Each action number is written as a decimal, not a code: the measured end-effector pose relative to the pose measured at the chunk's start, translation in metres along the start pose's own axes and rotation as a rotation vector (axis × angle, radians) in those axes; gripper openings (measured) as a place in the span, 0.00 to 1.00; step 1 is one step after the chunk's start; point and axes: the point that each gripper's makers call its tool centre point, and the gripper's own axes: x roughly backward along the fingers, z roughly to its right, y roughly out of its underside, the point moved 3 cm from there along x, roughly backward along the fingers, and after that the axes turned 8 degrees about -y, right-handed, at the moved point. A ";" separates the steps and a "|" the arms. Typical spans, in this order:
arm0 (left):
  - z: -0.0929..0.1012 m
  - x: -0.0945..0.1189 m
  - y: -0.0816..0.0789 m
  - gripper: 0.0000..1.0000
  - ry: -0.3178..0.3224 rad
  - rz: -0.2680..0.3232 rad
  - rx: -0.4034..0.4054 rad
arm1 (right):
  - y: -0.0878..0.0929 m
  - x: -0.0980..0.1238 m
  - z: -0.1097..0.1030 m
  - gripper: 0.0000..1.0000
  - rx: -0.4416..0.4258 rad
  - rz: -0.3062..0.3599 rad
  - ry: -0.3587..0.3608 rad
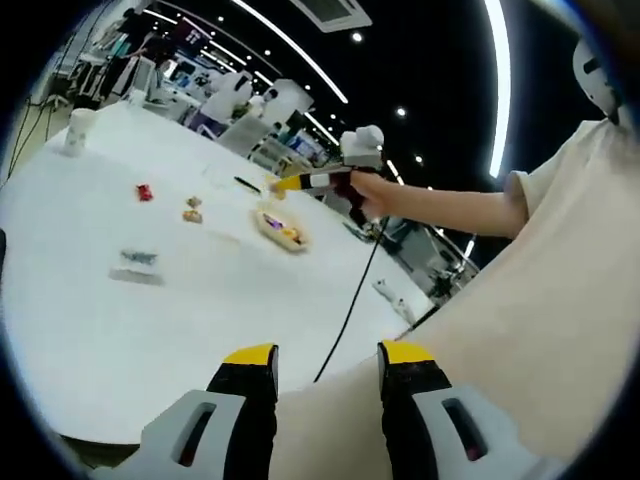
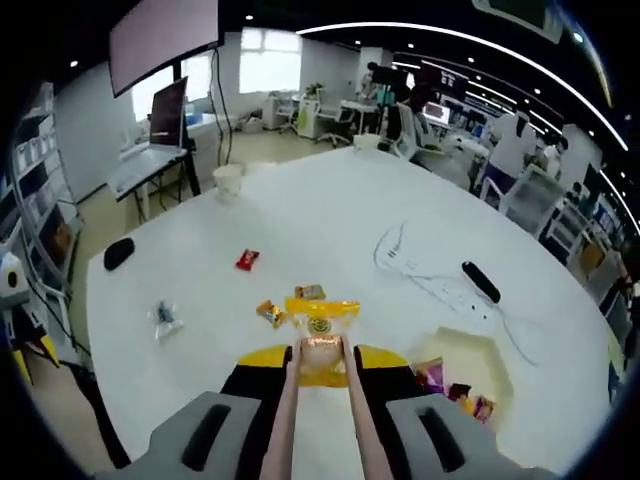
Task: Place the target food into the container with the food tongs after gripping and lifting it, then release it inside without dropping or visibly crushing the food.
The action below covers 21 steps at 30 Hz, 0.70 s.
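In the right gripper view my right gripper [image 2: 322, 365] is shut on a pair of tan food tongs [image 2: 292, 400]. The tongs' tips pinch a yellow-wrapped food packet [image 2: 320, 318], held over the white table. The pale yellow container [image 2: 482, 347] lies to the right of the packet, with a few wrapped snacks in it. In the left gripper view the right gripper [image 1: 322, 181], held by a person's hand, carries the yellow packet [image 1: 275, 186] just above the container [image 1: 270, 216]. My left gripper [image 1: 328, 354] stands open with nothing between its jaws, in front of the person's light clothing.
Loose on the white table [image 2: 330, 220]: a red packet [image 2: 247, 260], two orange snacks [image 2: 270, 312], a clear wrapped packet [image 2: 165, 318], a paper cup [image 2: 228, 182], a black mouse [image 2: 118, 252] and a black bar with a cable [image 2: 480, 282]. Desks and chairs stand beyond.
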 end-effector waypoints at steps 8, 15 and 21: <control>0.001 0.000 0.001 0.39 -0.002 -0.006 0.008 | 0.003 0.013 0.004 0.23 -0.041 0.014 0.024; -0.002 -0.001 -0.002 0.39 0.000 -0.006 0.003 | 0.001 0.020 0.014 0.23 -0.059 0.027 0.045; 0.000 -0.002 -0.003 0.39 -0.001 -0.006 0.004 | -0.003 0.025 0.026 0.23 -0.075 0.037 0.063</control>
